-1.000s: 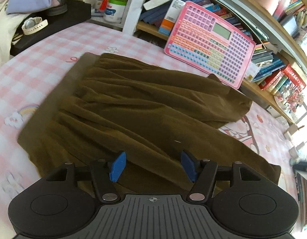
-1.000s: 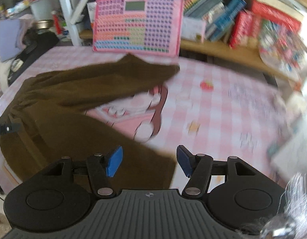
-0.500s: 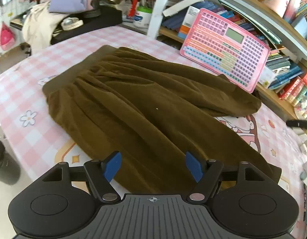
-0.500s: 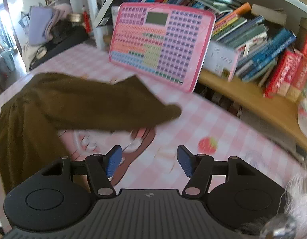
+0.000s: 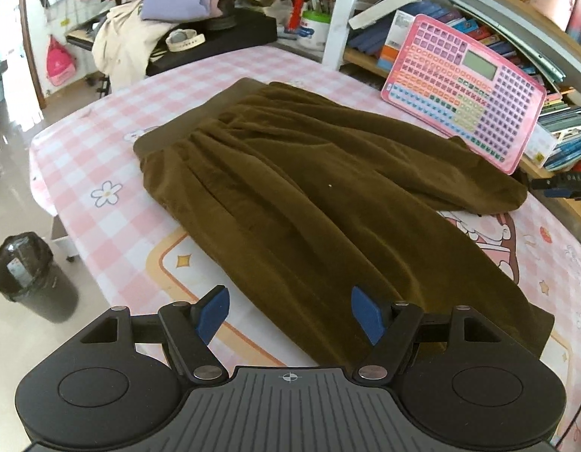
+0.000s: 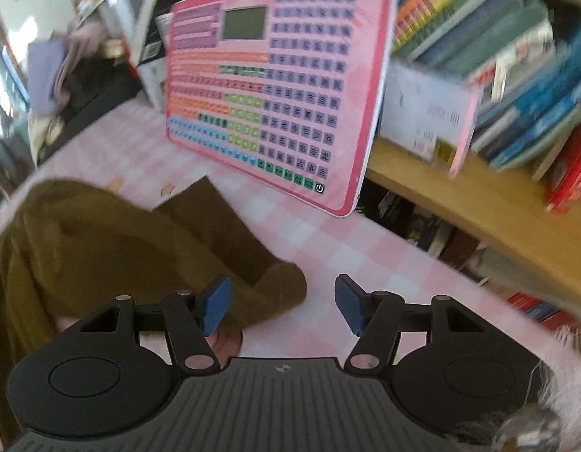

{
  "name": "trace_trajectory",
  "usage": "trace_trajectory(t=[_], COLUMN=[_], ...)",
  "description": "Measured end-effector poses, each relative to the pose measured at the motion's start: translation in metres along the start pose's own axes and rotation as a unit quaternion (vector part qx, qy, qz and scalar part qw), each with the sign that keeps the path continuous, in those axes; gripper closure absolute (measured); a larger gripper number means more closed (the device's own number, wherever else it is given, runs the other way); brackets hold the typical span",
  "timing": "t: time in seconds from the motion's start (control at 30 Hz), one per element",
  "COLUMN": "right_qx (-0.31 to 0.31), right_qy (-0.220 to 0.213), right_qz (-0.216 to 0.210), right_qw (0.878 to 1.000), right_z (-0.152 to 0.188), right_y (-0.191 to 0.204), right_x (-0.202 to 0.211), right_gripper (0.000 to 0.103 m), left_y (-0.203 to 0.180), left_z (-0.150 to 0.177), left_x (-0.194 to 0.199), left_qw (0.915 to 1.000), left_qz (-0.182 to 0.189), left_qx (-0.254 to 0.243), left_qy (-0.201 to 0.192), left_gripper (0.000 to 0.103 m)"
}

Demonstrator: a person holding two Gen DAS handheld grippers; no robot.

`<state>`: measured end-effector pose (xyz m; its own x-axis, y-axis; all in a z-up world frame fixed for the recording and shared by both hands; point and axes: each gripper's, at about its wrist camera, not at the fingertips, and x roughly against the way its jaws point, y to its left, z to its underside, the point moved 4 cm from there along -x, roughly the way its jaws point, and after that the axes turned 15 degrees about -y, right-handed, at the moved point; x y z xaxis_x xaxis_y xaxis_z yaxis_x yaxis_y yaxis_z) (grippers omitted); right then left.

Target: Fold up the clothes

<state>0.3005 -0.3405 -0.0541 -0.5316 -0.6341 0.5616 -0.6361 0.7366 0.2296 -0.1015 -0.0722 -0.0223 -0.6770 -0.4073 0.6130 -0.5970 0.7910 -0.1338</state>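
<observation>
Table [image 5: 113,158] under a pink checked cloth carries everything; shelving with books [image 6: 516,56] runs along its far side, a black bin [image 5: 30,275] stands on the floor off the near-left corner. Brown trousers [image 5: 309,196] lie flat across the cloth, elastic waistband [image 5: 200,113] at the far left, two legs running right: near leg ends at a hem by the near-right table edge, far leg [image 6: 215,248] ends just short of the pink toy keyboard [image 5: 467,94] leaning on the shelf. Legs are splayed, with printed cloth showing between them. Left gripper [image 5: 290,314] hovers above the near leg's lower edge, blue pads spread wide, nothing between them, no contact I can confirm. Right gripper [image 6: 279,303] is over the far leg's cuff, jaws also apart and empty; the cuff sits just under its left pad, touching or not I can't tell, view is motion-blurred. My read: step in hand is grabbing a leg end to bring one leg onto the other. To do it well: drop the right jaws square onto the cuff edge and catch both fabric layers, not just the top one; left should take the matching point nearer the waistband or pin the near leg so the fabric doesn't drag. Lift low, carry across, line up hems and inseams before letting go. Risk: soft velvety cloth bunches, and the keyboard sits near the swing path.
</observation>
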Motion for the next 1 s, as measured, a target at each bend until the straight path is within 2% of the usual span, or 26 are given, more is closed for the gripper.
trace_trajectory(t=[0.17,0.23,0.3,0.4,0.5,0.57,0.63,0.67,0.77,0.83,0.9,1.0], right_qx=[-0.097,-0.127,-0.153,-0.177,-0.197,-0.231,-0.269,-0.282,-0.289,-0.284,-0.239,-0.174], right_qy=[0.001,0.016,0.04,0.054,0.032,-0.015,-0.076,-0.1,-0.139,-0.153,-0.113,-0.075], right_qz=[0.007,0.01,0.002,-0.043,-0.119,-0.182,-0.221,-0.222,-0.128,-0.063,0.013,0.089], right_qw=[0.995,0.992,0.987,0.982,0.973,0.956,0.934,0.928,0.939,0.944,0.964,0.978], right_z=[0.0,0.005,0.012,0.014,0.002,-0.014,-0.03,-0.036,-0.042,-0.044,-0.034,-0.018], right_y=[-0.019,-0.024,-0.025,-0.018,-0.003,0.01,0.018,0.019,0.01,0.004,-0.008,-0.022], right_x=[-0.026,-0.038,-0.047,-0.036,0.005,0.047,0.081,0.092,0.086,0.077,0.047,0.028], right_gripper=[0.044,0.054,0.087,0.095,0.096,0.096,0.096,0.096,0.096,0.09,0.071,0.071], left_y=[-0.008,-0.011,-0.013,-0.011,-0.009,-0.01,-0.012,-0.014,-0.021,-0.026,-0.027,-0.02], left_z=[0.007,0.009,0.01,0.009,0.01,0.011,0.012,0.012,0.012,0.011,0.01,0.007], left_x=[0.001,0.001,0.002,0.001,-0.002,-0.005,-0.009,-0.01,-0.011,-0.01,-0.009,-0.006], left_qw=[0.9998,0.9996,0.9994,0.9995,0.9996,0.9996,0.9994,0.9993,0.9989,0.9985,0.9984,0.9989], left_qz=[-0.004,-0.002,-0.001,-0.002,-0.002,-0.001,0.003,0.007,0.019,0.028,0.03,0.023], left_qx=[-0.015,-0.023,-0.028,-0.025,-0.02,-0.019,-0.019,-0.021,-0.03,-0.038,-0.041,-0.036], left_qy=[0.015,0.018,0.02,0.018,0.019,0.023,0.029,0.03,0.029,0.028,0.025,0.02], left_gripper=[0.029,0.029,0.03,0.03,0.029,0.03,0.03,0.03,0.029,0.029,0.029,0.029])
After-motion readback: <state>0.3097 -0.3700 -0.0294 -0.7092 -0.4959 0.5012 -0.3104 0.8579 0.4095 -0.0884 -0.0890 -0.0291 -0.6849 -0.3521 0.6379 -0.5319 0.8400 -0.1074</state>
